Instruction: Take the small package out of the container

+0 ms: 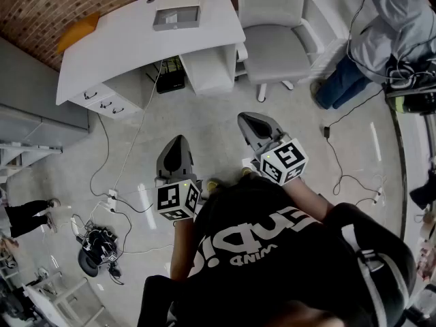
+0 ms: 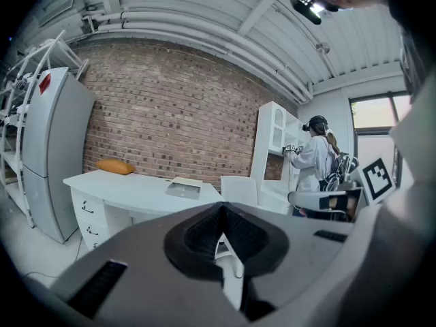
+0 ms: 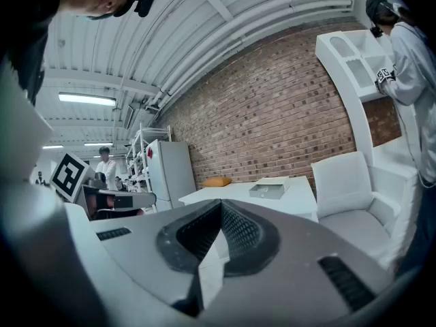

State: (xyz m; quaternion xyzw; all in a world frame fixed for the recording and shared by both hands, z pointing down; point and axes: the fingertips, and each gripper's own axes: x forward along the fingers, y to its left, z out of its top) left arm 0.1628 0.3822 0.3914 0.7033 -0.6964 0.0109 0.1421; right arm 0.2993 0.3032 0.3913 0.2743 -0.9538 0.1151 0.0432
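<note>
While container (image 1: 176,18) sits on desk (image 1: 122,53), left gripper (image 1: 177,142) and right gripper (image 1: 246,121) jaws together, empty (shirt (image 1: 272,251) print illegible)

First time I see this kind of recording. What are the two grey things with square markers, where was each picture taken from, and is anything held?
There is no robot: a person holds a two-jaw gripper in each hand, the left gripper and the right gripper; the marker cubes belong to them. The head view comes from a camera on the person's head, looking down. The other two come from cameras riding on each gripper, looking along its jaws. Both pairs of jaws are shut with nothing between them. Ahead stands a white desk with a grey container and an orange object on it. Its contents are too small to tell. A second person stands at the right.
</note>
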